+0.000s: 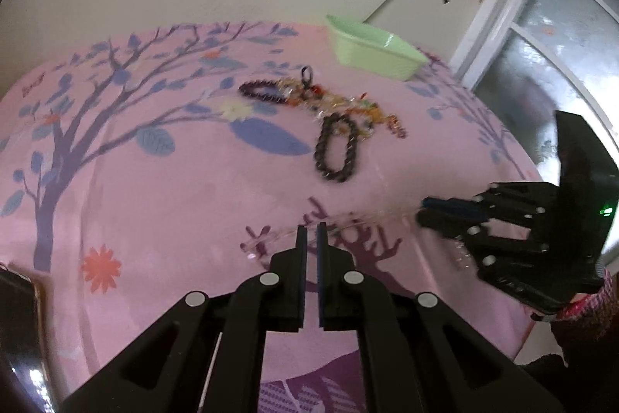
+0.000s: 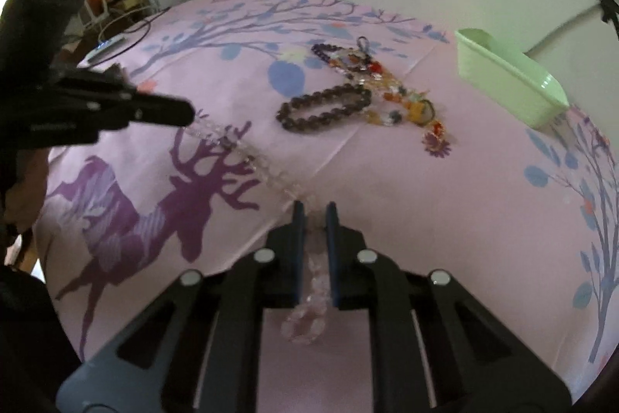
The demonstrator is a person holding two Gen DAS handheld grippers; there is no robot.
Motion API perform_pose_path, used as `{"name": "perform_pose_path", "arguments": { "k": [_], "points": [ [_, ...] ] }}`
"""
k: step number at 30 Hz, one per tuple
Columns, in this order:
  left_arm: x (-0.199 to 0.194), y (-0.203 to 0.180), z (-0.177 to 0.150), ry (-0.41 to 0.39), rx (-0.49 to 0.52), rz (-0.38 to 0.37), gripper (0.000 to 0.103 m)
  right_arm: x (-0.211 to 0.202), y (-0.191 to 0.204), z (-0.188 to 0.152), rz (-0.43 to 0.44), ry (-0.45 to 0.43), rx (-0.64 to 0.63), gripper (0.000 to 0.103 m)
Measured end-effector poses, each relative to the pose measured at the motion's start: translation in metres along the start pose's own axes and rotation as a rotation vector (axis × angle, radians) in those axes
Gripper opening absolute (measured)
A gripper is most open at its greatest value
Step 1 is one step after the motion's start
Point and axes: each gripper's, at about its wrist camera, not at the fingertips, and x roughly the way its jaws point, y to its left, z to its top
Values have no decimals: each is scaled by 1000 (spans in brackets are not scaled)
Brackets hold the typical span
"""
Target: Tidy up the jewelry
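A clear bead necklace [image 2: 247,157] is stretched between my two grippers above the pink cloth. My left gripper [image 1: 311,233] is shut on one end; it also shows in the right wrist view [image 2: 185,111]. My right gripper [image 2: 314,215] is shut on the other end, with beads hanging between its fingers [image 2: 309,300]; it also shows in the left wrist view [image 1: 425,211]. A dark bead bracelet [image 2: 325,107], a purple bead bracelet [image 1: 263,91] and a tangle of colourful chains [image 2: 398,95] lie further back. A green tray [image 2: 510,80] stands at the far right.
A pink tablecloth [image 2: 425,200] with tree and deer prints covers the table. A phone [image 1: 15,328] lies at the left edge. Cables and a device [image 2: 108,45] sit past the far left edge. A window [image 1: 541,45] is to the right.
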Motion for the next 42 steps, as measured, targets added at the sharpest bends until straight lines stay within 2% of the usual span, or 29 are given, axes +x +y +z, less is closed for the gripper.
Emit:
{"name": "perform_pose_path", "arguments": {
  "k": [5, 9, 17, 21, 24, 36, 42],
  "points": [
    [7, -8, 6, -7, -9, -36, 7, -25, -22, 9, -3, -115, 99, 10],
    [7, -26, 17, -52, 27, -60, 7, -40, -37, 21, 76, -158, 167, 10],
    [13, -78, 24, -142, 231, -91, 7, -58, -60, 39, 231, -198, 285, 10],
    [18, -84, 25, -149, 256, -115, 8, -66, -59, 46, 232, -208, 267, 10],
    [16, -84, 24, -156, 239, -167, 8, -68, -59, 50, 232, -206, 258, 10],
    [17, -77, 33, -184, 200, -153, 9, -87, -35, 63, 288, -222, 167, 10],
    [15, -70, 33, -210, 163, -155, 28, -96, -22, 65, 317, -230, 136, 10]
  ]
}}
